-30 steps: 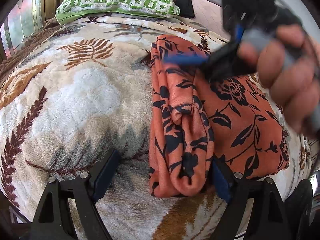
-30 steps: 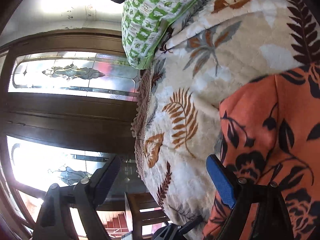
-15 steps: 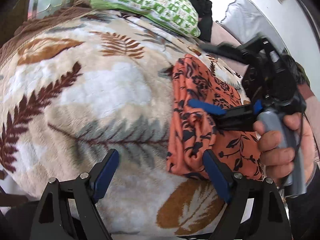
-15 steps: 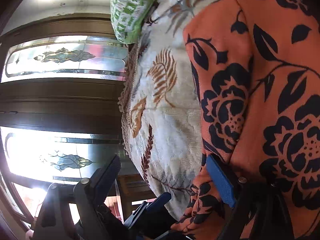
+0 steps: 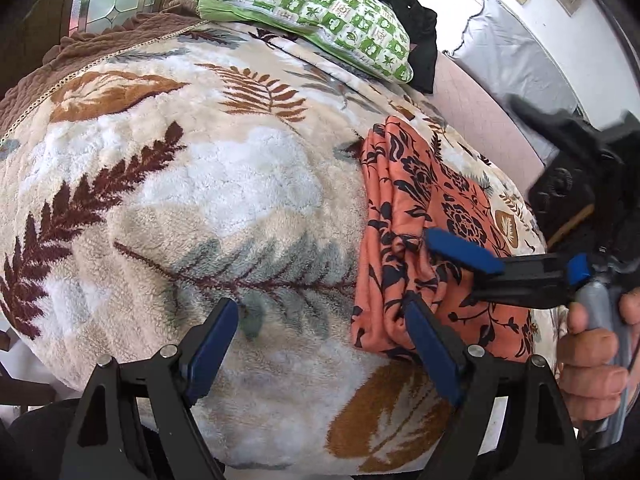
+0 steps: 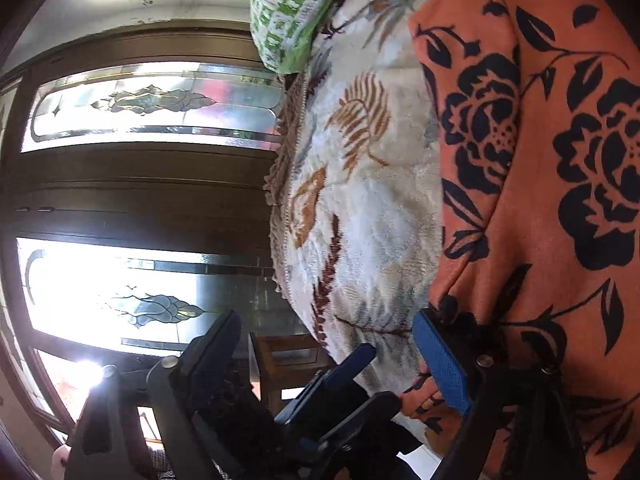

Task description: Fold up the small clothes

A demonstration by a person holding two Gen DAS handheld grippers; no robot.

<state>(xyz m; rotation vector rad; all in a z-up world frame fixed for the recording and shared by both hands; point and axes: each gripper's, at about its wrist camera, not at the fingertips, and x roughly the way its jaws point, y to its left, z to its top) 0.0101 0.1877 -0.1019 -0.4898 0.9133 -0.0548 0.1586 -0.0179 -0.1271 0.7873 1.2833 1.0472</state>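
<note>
The orange floral garment [image 5: 416, 236] lay on the bed's fleece leaf-print blanket [image 5: 208, 208], toward the bed's right edge, folded into a long band with a bunched, rolled left edge. I judged it light, soft and limp, a thin knit that would sag and drag on the fleece rather than slide, so it needed support at two points. My left gripper [image 5: 320, 344] hovered at the garment's near end with fingers spread wide, one pad touching or just over the near hem, the other over bare blanket. My right gripper [image 5: 460, 264] reached in from the right; one blue finger [image 5: 464, 250] lay on top of the bunched fold and the lower one seemed tucked into the cloth. In its own view the fingers stood wide apart, nothing pinched. I would have taken hold at the thick rolled edge, where the layers stack.
</note>
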